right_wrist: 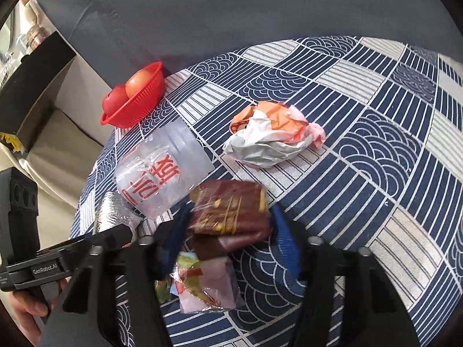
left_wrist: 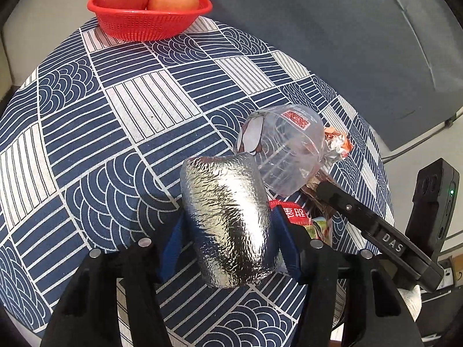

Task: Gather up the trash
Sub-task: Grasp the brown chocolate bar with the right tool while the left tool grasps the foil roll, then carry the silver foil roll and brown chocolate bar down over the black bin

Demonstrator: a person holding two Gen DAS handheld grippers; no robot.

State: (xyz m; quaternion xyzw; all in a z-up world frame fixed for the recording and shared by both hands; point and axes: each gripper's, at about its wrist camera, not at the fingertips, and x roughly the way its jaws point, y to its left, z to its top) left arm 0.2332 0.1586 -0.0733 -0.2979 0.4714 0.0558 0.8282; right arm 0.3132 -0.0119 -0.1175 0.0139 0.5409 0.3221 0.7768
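Two grabs on | my left tool (left_wrist: 228, 231) pinching foil pouch (left_wrist: 225, 219) | my right tool (right_wrist: 222, 231) clamped on brown wrapper (right_wrist: 228, 211) | both low over table (right_wrist: 376, 133) | risk: slick foil slips out, plastic cup (right_wrist: 162, 167) rolls off

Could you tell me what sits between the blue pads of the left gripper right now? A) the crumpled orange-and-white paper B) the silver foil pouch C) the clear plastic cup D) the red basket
B: the left wrist view shows the silver foil pouch pinched between the left gripper pads.
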